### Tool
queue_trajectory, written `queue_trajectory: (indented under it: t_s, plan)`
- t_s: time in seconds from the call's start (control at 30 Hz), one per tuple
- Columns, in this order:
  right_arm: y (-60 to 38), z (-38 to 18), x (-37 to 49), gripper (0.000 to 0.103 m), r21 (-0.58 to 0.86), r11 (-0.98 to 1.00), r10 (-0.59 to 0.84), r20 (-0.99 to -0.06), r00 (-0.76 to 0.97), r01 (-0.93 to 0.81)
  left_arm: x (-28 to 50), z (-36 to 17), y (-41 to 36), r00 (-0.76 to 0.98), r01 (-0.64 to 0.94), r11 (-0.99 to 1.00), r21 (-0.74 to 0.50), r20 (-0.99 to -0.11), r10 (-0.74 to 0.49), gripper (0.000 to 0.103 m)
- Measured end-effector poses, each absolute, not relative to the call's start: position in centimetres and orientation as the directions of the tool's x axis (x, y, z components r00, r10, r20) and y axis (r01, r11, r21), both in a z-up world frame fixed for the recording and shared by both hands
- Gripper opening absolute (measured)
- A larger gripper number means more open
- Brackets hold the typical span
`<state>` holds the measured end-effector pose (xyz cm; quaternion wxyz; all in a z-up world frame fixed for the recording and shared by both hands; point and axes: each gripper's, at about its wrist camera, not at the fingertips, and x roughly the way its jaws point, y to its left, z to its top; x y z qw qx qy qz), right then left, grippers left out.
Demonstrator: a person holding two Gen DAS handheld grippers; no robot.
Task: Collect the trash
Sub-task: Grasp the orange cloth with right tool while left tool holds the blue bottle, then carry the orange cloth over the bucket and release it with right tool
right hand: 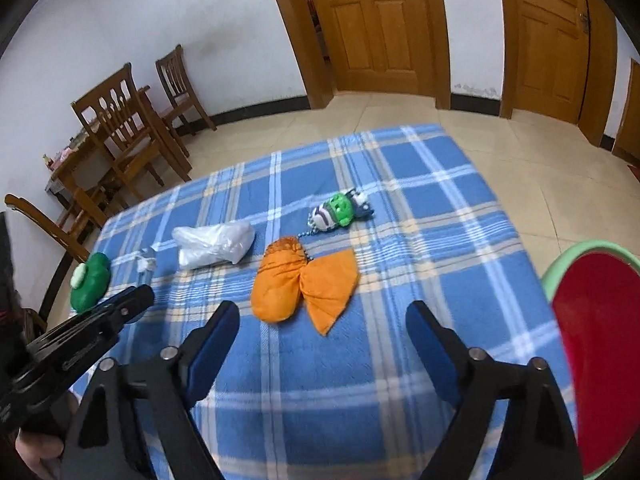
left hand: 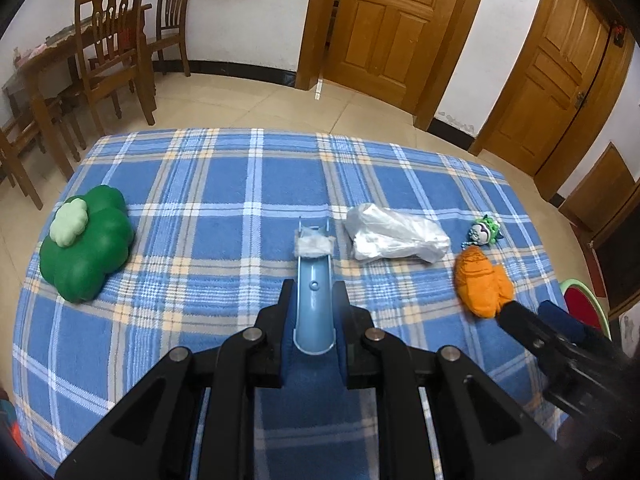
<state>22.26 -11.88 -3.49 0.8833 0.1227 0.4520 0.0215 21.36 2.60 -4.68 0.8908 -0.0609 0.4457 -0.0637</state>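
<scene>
My left gripper (left hand: 314, 300) is shut on a light blue tong-like tool (left hand: 314, 280) whose tip holds a crumpled white tissue (left hand: 314, 245) just above the plaid table (left hand: 200, 184). A crumpled white plastic bag (left hand: 394, 239) lies to its right; it also shows in the right wrist view (right hand: 214, 243). An orange cloth pouch (right hand: 302, 284) lies just ahead of my right gripper (right hand: 322, 320), which is open and empty. A red bin with a green rim (right hand: 596, 344) stands at the table's right edge.
A green flower-shaped cushion (left hand: 86, 242) lies at the table's left end. A small green and striped keychain toy (right hand: 340, 210) lies beyond the orange pouch. Wooden chairs (left hand: 116, 44) and a dining table stand at the back left, wooden doors (left hand: 392, 24) behind.
</scene>
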Motion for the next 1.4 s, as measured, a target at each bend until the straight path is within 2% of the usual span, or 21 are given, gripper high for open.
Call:
queue_trajectory:
  t_s: [0.17,0.43,0.73,0.97,1.07,1.4]
  plan:
    - [-11.2,-4.3,23.5,0.087,0.230,0.971,0.149,-0.799,0.582,0.067,21.2,-5.0,2.9,0.616,0.053,0.988,-0.145,-0.774,-0.147,0.017]
    - [-9.8,-4.5,24.5,0.079,0.170,0.983,0.097,-0.801,0.591,0.068,20.9,-5.9,3.4,0.614,0.053,0.987,-0.153,-0.774,-0.153,0.017]
    - [-8.6,-4.7,24.6,0.061,0.133,0.988,0.061,-0.790,0.609,0.073,20.8,-6.3,4.1,0.605,0.050,0.982,-0.184,-0.776,-0.176,0.017]
    - [-8.3,-4.8,24.4,0.039,0.123,0.990,0.056,-0.795,0.604,0.070,20.7,-6.1,4.2,0.609,0.048,0.980,-0.194,-0.772,-0.182,0.017]
    - [-8.8,-4.7,24.1,0.034,0.133,0.989,0.066,-0.802,0.593,0.069,20.6,-6.1,4.1,0.608,0.055,0.979,-0.195,-0.772,-0.188,0.017]
    - [-11.4,-2.4,20.0,0.032,0.151,0.986,0.074,-0.779,0.622,0.072,20.2,-5.7,3.2,0.613,0.082,0.977,-0.197,-0.763,-0.205,0.017]
